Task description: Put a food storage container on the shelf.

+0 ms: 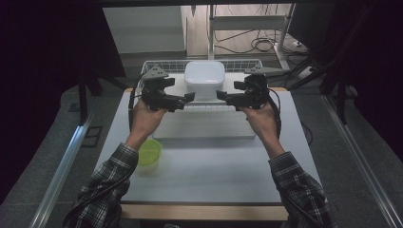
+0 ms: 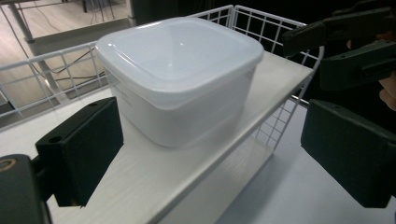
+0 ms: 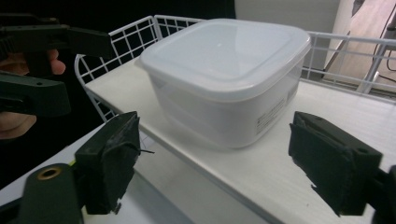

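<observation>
A white lidded container stands on a raised white shelf with a wire rail behind it. To the container's left, the left tongs point at its front corner, jaws apart and holding nothing. To its right, the right tongs mirror them, also parted and just short of the container. Well in front of the container and to its left, a green bowl sits on the desk.
</observation>
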A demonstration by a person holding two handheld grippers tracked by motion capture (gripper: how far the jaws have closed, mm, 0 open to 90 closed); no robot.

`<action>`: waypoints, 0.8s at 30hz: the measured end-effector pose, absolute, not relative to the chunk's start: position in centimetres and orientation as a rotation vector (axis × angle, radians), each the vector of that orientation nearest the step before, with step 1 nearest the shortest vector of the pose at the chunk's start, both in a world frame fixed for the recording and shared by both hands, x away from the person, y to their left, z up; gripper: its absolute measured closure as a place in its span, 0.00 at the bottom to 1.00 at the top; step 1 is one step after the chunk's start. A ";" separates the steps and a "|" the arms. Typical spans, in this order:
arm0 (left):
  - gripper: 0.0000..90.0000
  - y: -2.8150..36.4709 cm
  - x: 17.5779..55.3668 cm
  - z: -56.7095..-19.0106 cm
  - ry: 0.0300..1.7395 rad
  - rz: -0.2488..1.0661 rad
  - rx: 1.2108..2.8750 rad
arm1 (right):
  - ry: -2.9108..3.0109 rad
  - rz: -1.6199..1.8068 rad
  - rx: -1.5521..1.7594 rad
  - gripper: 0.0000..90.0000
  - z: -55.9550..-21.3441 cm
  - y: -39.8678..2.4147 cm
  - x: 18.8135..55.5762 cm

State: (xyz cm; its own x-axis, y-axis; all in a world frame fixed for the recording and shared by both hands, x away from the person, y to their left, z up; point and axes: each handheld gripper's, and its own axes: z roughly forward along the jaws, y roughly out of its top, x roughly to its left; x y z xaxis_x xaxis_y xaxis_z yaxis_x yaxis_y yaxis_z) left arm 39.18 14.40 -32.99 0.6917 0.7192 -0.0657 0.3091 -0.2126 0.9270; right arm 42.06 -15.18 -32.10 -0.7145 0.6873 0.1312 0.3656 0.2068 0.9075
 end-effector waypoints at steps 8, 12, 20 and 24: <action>0.07 14.8 36.9 -34.5 0.748 0.459 1.836 | 2.219 1.502 0.934 0.11 -32.9 -15.3 40.2; 0.08 15.0 35.8 -35.2 0.726 0.449 1.854 | 2.232 1.492 0.915 0.09 -33.5 -15.6 39.2; 0.09 15.4 33.9 -37.0 0.697 0.417 1.845 | 2.257 1.490 0.886 0.06 -35.0 -16.2 37.2; 0.09 15.6 33.0 -38.0 0.697 0.422 1.856 | 2.268 1.483 0.874 0.05 -35.9 -16.7 36.4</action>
